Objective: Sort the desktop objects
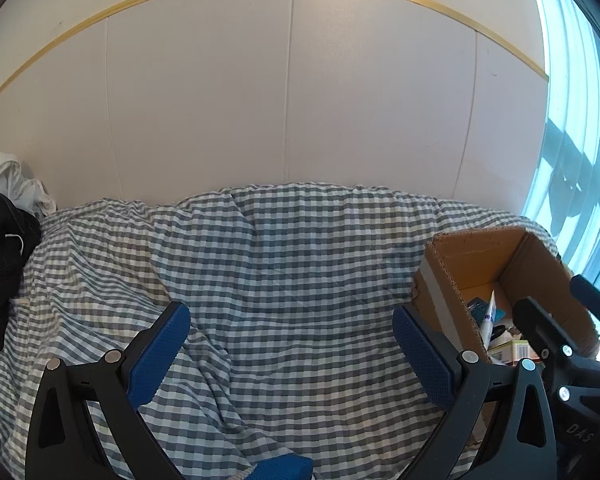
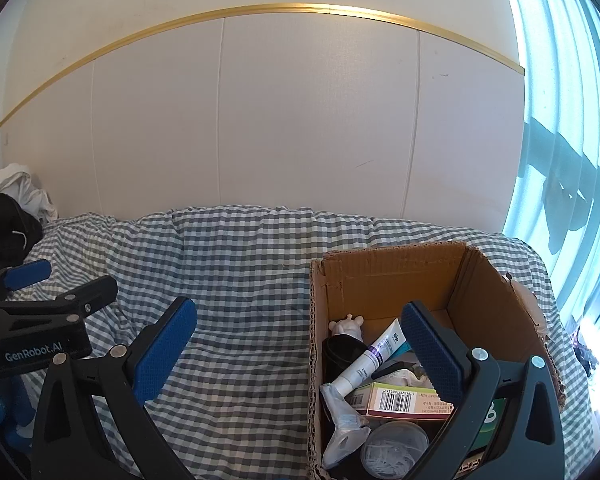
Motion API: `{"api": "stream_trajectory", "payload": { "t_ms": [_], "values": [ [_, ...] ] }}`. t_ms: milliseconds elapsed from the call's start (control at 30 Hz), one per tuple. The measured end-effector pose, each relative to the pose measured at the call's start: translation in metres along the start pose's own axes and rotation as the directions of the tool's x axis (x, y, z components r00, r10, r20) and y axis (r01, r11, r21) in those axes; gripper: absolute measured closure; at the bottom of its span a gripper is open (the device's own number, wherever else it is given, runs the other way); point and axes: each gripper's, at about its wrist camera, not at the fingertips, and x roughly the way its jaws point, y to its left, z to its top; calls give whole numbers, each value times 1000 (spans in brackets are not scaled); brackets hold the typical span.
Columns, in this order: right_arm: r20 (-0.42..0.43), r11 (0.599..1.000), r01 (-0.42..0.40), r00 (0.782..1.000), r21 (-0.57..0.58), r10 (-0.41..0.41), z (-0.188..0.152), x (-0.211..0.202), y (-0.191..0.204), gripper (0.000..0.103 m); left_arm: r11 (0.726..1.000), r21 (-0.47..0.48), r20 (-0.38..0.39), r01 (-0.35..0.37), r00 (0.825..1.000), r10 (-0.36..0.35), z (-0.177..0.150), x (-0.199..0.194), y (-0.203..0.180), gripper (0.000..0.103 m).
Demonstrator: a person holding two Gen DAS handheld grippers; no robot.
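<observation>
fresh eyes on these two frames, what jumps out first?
The open cardboard box on the right side of the checked cloth, crammed with small items: a white tube leaning across a barcoded carton, and a small white figurine at the back. Both grippers, left gripper and right gripper, have jaws wide open and empty.

Black left gripper with blue textured pads [image 1: 291,320]: jaws spread wide, nothing held. Black right gripper, same blue pads [image 2: 299,314]: spread wide, empty.

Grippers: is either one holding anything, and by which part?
Nothing is held. The left gripper and right gripper are both open and empty.
</observation>
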Motion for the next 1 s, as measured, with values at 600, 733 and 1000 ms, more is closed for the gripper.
{"api": "stream_trajectory", "payload": {
  "t_ms": [600,733,1000],
  "values": [
    [-3,1000,-4,1000,-3,4,1,-1,0,0,1000,9,-6,-7,1000,7,1,0,-3,0],
    [-5,1000,-4,1000,-4,4,1,0,1,0,1000,0,-9,-2,1000,2,0,1,-3,0],
    [-9,1000,-15,1000,-5,15,0,-1,1,0,1000,17,-3,1,1000,-1,-3,0,-6,0]
  ]
}}
